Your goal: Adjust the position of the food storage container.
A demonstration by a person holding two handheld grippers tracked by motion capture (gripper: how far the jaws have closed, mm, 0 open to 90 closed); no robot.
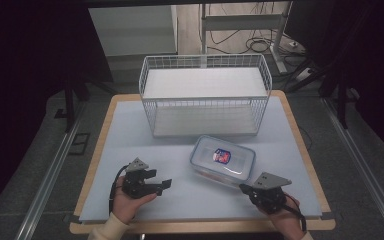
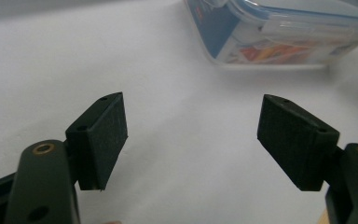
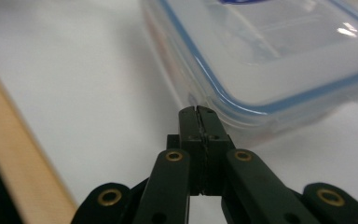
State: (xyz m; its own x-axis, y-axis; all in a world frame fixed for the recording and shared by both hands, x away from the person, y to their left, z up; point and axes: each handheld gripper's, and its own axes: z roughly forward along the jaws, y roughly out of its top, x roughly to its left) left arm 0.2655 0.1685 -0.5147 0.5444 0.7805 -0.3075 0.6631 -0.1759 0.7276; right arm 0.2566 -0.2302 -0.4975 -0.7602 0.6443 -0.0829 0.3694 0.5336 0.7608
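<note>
Nothing seems started: the lidded container point(image 1: 222, 160) sits untouched before the wire basket point(image 1: 205, 95); left tongs point(image 1: 164, 183) apart, right tongs point(image 1: 243, 187) together, empty.

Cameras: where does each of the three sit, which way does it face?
High view: above the person's side, facing forward and down on the blue-grey table mat, white wire basket, clear blue-rimmed plastic lidded box; both hands, left gripper, right gripper.
Left gripper view: on the left gripper, jaws wide apart, box ahead.
Right gripper view: on the right gripper, jaws together at the box corner.
Shared: all three show the box.
</note>
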